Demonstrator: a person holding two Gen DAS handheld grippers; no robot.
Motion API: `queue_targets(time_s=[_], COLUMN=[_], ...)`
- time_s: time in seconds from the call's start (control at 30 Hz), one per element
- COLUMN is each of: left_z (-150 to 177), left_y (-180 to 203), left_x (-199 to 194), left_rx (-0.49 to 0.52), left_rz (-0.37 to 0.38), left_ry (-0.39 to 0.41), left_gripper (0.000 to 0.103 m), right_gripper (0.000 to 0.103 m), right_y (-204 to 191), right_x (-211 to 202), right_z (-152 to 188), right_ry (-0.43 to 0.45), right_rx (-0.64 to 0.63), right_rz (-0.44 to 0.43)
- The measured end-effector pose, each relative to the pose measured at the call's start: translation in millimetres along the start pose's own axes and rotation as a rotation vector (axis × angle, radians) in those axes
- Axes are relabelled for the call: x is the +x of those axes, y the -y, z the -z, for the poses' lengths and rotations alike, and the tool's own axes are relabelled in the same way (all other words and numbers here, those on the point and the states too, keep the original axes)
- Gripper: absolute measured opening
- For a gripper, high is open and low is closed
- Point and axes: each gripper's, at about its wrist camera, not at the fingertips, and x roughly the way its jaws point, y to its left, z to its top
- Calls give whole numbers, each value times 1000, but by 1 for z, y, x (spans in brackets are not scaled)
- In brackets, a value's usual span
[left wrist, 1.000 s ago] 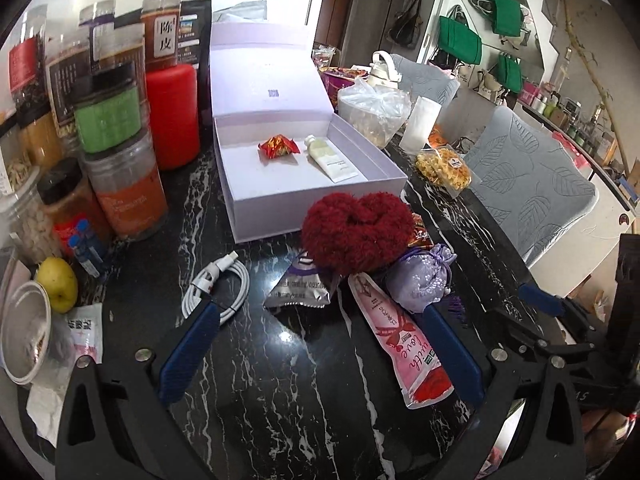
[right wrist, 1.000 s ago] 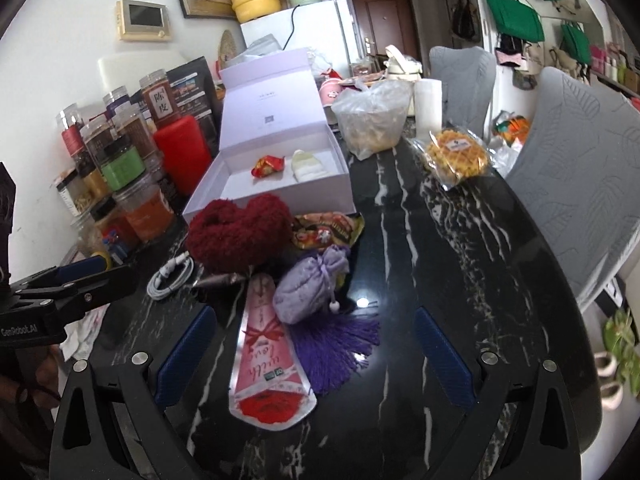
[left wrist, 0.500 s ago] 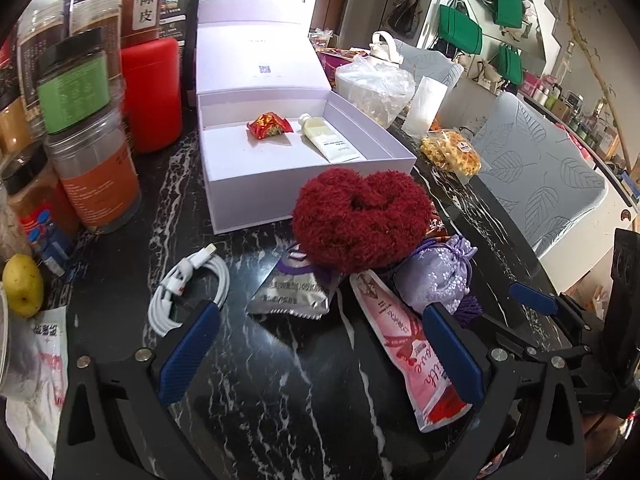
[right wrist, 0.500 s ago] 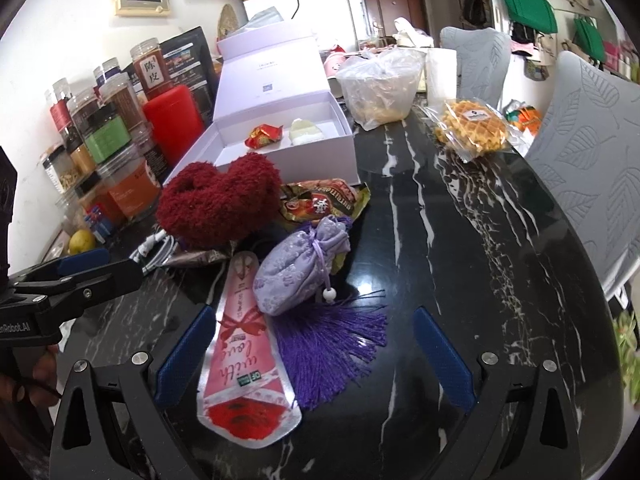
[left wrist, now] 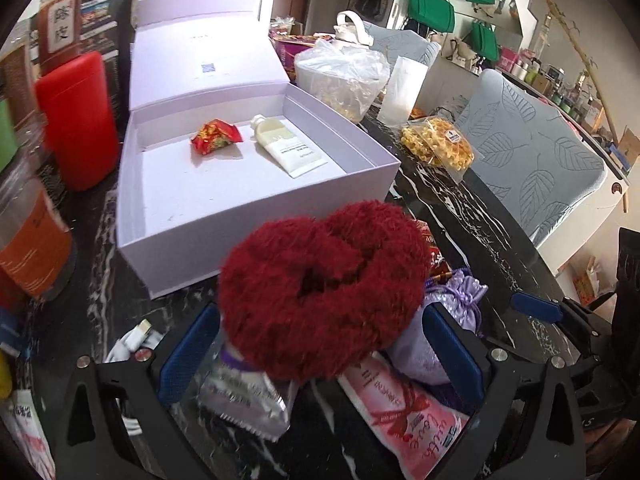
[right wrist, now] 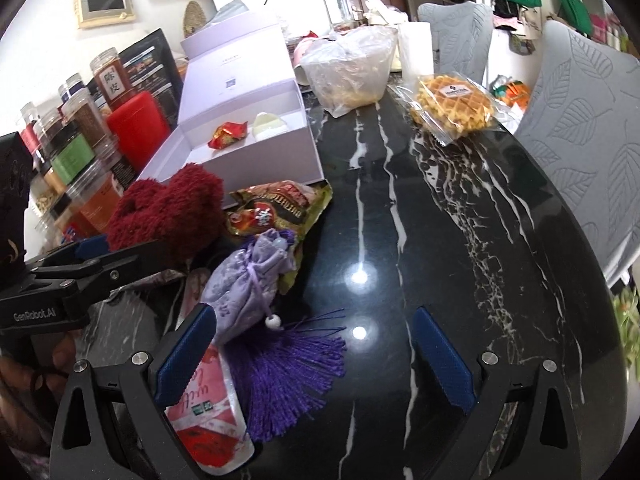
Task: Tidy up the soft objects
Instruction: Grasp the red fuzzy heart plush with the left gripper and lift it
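Going for the red plush heart (left wrist: 324, 292) with my left claw (left wrist: 320, 352), fingers wide apart, one blue pad on each side of it and neither pressing in yet as far as I can tell. The heart sits on top of the little pile just in front of the box (left wrist: 256, 216), partly over a silver packet (left wrist: 244, 396) and a pink pouch (left wrist: 404, 412), with the purple sachet (left wrist: 452, 312) tucked against its right side. My guess is it goes first because it's the top thing and the fluffiest, so lifting it shouldn't drag the rest along.

The box is open, lid propped up behind, and already has a red candy (left wrist: 216, 141) and a tube (left wrist: 288, 152) at the back, so the front half is free for the heart.

My right claw (right wrist: 312, 356) is open too, holding nothing, low over the table (right wrist: 440, 240) with the sachet's tassel (right wrist: 292, 376) between its fingers. Seems parked near the sachet for a later turn.

Cable (left wrist: 136, 344) on the left isn't soft stuff, I'd leave it.
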Motion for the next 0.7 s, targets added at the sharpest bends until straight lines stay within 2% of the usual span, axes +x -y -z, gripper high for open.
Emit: queue_targets(time_s=[0.07, 0.23, 0.43, 0.57, 0.7], left_z=[-5, -13, -15, -14, -12], left_y=[2, 3, 4, 5, 4], left_x=[8, 21, 26, 26, 19], left_rx=[2, 6, 20, 45, 51], left_rz=[28, 23, -1, -17, -12], left_ry=[-20, -29, 2, 12, 34], left_gripper=[103, 103, 103, 86, 78], right_gripper=[101, 101, 101, 101, 101], right_y=[3, 11, 15, 18, 19], right_x=[2, 4, 7, 8, 8], right_z=[-2, -6, -8, -9, -8], right_ry=[-3, -6, -16, -24, -29], right_rx=[7, 30, 54, 74, 92], right_rz=[7, 16, 17, 5, 3])
